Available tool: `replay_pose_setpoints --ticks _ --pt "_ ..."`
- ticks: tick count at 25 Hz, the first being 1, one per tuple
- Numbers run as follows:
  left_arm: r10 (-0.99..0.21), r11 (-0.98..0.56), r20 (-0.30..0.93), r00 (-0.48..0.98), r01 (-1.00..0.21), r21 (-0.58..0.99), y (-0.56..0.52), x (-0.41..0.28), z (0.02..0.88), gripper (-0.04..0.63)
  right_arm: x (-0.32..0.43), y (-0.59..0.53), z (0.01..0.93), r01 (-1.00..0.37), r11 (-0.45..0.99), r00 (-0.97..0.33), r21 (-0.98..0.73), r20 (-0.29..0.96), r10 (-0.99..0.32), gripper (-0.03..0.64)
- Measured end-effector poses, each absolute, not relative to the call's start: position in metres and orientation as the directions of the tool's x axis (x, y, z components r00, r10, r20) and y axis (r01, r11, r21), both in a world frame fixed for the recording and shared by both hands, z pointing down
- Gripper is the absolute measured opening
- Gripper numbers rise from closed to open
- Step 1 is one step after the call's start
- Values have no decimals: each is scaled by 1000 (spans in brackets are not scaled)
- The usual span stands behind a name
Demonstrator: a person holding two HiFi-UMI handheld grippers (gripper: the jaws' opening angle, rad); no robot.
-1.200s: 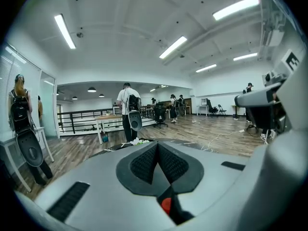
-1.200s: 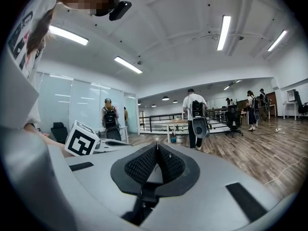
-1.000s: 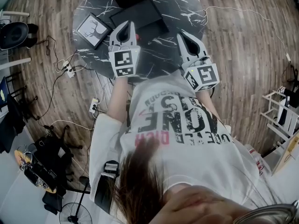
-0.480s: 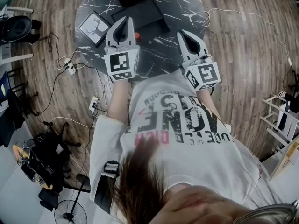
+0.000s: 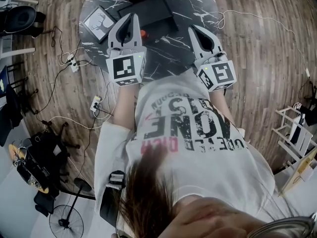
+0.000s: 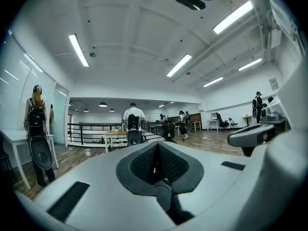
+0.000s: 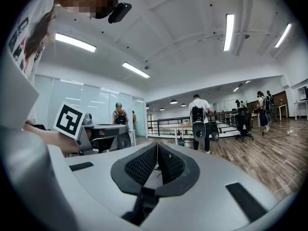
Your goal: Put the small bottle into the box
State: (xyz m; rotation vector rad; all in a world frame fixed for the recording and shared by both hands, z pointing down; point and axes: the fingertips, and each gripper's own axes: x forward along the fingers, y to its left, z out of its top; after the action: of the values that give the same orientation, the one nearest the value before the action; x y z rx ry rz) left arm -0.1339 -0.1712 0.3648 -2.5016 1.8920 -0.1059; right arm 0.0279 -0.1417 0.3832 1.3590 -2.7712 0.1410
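Your shirt: big black print, upside-down in head view, "ONE" readable; smaller lines & red word too blurry. Left gripper cube & right gripper cube: square code markers, no letters.

- Bare table shows open between the left gripper and the right gripper.
- A black box takes the far middle; a picture frame lies at the left edge.

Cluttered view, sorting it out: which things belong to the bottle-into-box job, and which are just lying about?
Job: black box; small red item beside it, possibly the bottle.
Lying about: picture frame; power strip; floor fan.
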Motion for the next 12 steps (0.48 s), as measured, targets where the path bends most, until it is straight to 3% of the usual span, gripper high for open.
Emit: replay_pose_setpoints --ticks 12 --pt "-964 -266 34 265 -964 -30 -161 -119 351 3 42 -147 372 -768 639 -640 -47 82 -764 2"
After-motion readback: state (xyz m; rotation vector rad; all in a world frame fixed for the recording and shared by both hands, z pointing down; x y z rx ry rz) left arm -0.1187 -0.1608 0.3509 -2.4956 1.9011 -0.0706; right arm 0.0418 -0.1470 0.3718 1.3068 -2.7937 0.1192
